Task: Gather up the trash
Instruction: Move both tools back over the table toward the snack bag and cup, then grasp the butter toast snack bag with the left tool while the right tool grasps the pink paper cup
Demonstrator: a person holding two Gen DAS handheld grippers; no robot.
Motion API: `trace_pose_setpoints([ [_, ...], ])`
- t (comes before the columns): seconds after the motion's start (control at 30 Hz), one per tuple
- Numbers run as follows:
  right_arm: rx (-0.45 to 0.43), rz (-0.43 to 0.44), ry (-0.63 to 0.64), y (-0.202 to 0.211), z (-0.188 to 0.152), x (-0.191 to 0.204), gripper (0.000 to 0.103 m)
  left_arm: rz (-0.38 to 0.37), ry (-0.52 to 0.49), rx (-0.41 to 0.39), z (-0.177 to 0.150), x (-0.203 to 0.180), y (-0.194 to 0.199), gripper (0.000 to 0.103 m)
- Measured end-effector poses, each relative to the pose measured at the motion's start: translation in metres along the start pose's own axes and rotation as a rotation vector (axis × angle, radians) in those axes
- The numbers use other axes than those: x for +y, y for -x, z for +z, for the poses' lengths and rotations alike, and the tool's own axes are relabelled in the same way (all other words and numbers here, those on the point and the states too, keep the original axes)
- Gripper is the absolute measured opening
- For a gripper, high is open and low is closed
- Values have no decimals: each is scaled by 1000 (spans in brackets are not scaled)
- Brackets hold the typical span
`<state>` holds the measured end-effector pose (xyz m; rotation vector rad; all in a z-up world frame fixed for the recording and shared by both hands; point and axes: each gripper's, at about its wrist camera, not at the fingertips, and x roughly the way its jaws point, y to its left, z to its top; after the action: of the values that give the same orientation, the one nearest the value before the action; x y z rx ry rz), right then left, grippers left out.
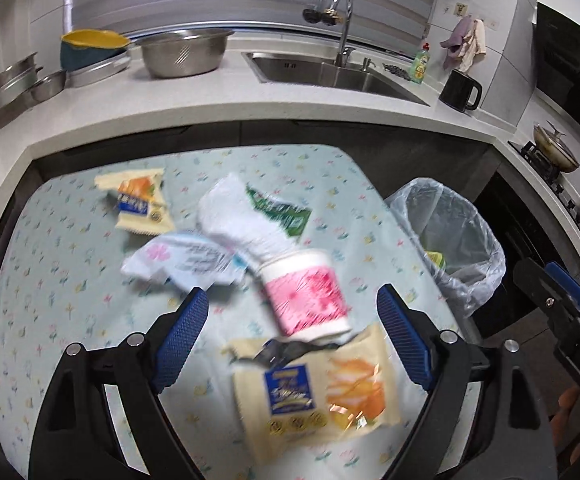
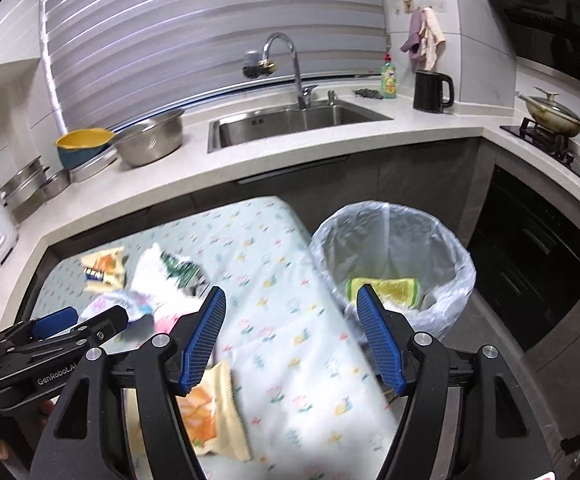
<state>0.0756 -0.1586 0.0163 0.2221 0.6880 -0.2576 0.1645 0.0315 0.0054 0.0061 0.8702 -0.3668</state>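
Trash scattered over the flower-print desk (image 1: 69,280): pink-and-white paper cup (image 1: 306,296) on its side near the middle, crumpled white tissue (image 1: 237,216) at its mouth, a green wrapper (image 1: 285,212) beside that, a pale printed wrapper (image 1: 181,260) to its left; yellow snack wrapper (image 1: 314,392) toward the near edge, a second yellow wrapper (image 1: 141,204) toward the far left corner. Off the right edge, bin lined with a clear bag (image 2: 390,264), a yellow-green packet (image 2: 386,290) inside. Left gripper (image 1: 292,344) spread wide above cup and near wrapper, gripping nothing. Right gripper (image 2: 292,340) apart too, empty, over the right edge beside the bin
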Motion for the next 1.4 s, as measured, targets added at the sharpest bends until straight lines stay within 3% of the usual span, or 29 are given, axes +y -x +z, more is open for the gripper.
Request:
trace_pose_setpoints([
  [0.3,84,30,30,-8,-39,25,67,48,81,54,-47,54,9,82],
  [0.43,108,33,40,-12,-52,33,67,34,132,83,-62,68,10,82],
  [0.6,135,29,55,-16,-65,37,67,14,141,105,-77,66,10,89],
  [0.9,134,5,33,-15,-64,26,67,-81,139,196,-91,35,-20,88],
  [1.17,144,-3,16,-21,-64,19,67,-132,177,270,-97,33,-46,63],
  [1.4,148,7,30,-25,-64,27,67,-192,150,283,-95,30,-42,13],
])
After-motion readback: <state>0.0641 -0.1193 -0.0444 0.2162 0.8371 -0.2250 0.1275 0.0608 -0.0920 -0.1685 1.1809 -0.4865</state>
